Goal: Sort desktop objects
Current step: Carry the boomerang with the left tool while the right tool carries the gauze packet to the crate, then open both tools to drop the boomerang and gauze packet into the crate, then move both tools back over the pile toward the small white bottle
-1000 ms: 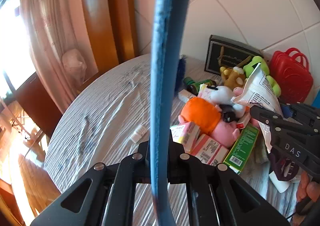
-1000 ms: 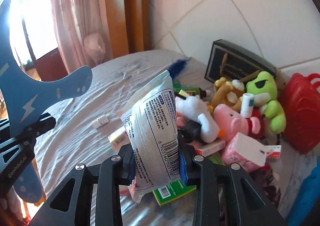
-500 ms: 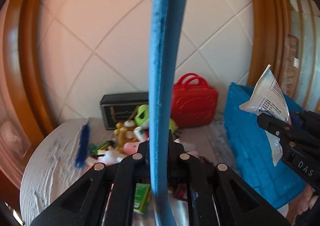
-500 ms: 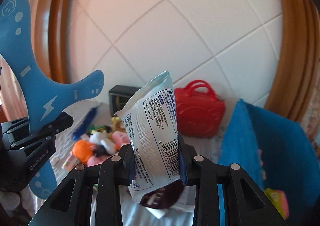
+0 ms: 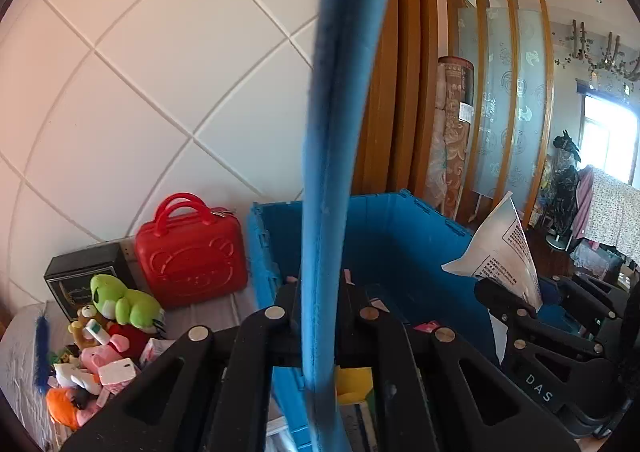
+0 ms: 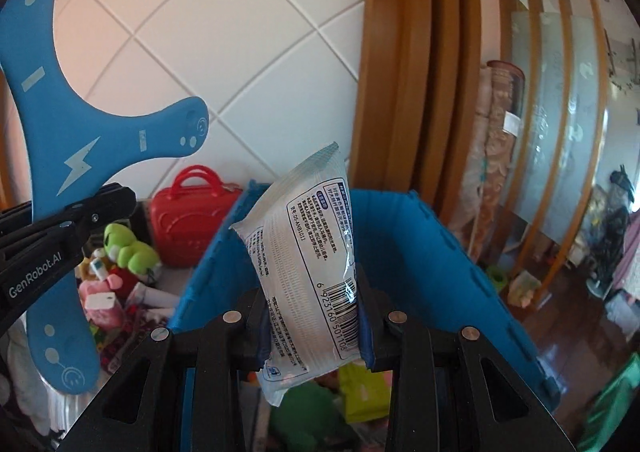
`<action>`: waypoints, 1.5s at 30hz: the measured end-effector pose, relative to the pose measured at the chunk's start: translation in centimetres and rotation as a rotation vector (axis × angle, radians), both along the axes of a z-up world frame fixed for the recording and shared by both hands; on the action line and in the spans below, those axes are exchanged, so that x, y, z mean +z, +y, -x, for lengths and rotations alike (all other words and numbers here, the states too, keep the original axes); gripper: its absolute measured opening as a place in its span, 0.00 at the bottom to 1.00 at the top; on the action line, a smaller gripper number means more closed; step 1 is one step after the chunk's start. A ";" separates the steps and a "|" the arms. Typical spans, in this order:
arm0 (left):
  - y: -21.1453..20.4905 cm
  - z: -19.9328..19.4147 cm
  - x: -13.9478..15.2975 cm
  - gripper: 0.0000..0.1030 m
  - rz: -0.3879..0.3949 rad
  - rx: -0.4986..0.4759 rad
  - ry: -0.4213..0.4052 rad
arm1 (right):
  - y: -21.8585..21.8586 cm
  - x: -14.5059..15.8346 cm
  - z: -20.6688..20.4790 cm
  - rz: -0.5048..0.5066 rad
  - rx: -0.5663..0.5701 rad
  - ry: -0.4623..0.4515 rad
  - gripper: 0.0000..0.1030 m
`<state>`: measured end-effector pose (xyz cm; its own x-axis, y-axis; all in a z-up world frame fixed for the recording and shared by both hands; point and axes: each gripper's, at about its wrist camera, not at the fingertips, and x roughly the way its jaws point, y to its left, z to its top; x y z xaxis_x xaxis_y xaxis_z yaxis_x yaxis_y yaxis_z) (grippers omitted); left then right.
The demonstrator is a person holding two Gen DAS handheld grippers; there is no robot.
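My left gripper (image 5: 318,316) is shut on a flat blue foam boomerang (image 5: 340,131), seen edge-on in the left wrist view and face-on in the right wrist view (image 6: 60,139). My right gripper (image 6: 312,316) is shut on a white plastic packet (image 6: 308,248) with a barcode; it also shows in the left wrist view (image 5: 504,248). Both grippers hover over an open blue crate (image 5: 400,236), also in the right wrist view (image 6: 452,252), with several items at its bottom.
Left of the crate stand a red toy suitcase (image 5: 192,256), a black box (image 5: 84,276) and a pile of plush toys with a green frog (image 5: 124,304) on the table. A tiled wall is behind. Wooden posts and a room lie to the right.
Both grippers have swung right from the toy pile to over the blue crate, still holding the boomerang and the packet.
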<state>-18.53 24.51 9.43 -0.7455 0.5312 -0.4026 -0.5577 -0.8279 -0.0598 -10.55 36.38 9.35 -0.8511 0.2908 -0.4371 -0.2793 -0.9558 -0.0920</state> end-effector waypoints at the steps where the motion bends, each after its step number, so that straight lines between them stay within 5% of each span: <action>1: 1.2 0.0 -0.3 0.07 0.012 0.000 -0.004 | 1.0 -0.5 -0.2 0.006 -0.009 -0.008 0.32; 5: 4.9 0.5 -2.0 0.11 0.077 0.010 -0.063 | 4.8 -1.9 0.6 0.037 -0.033 -0.041 0.35; 6: 5.4 0.9 -2.5 0.20 0.090 0.015 -0.083 | 5.4 -2.2 0.6 0.044 -0.038 -0.045 0.40; 7: 5.8 1.1 -2.9 0.37 0.104 0.022 -0.094 | 6.0 -2.5 0.7 0.047 -0.042 -0.046 0.48; 9: 5.8 1.5 -3.6 0.66 0.118 0.037 -0.098 | 6.7 -2.8 0.6 0.047 -0.041 -0.040 0.86; 10: 5.7 1.5 -3.8 0.75 0.117 0.043 -0.099 | 6.9 -3.0 0.5 0.044 -0.040 -0.037 0.96; 31: 1.9 -2.0 -3.7 0.78 0.114 0.027 -0.092 | 6.3 -4.5 -1.3 0.045 -0.053 -0.046 1.00; 45: -11.8 -4.1 -3.9 0.87 0.090 0.227 -0.028 | -4.3 -2.4 -0.5 0.046 0.170 0.017 1.00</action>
<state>-14.44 12.69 5.49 -0.8295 0.3128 -0.4628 -0.3563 -0.9343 0.0072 -10.03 32.08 6.92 -0.8938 0.1222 -0.4316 -0.1148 -0.9924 -0.0434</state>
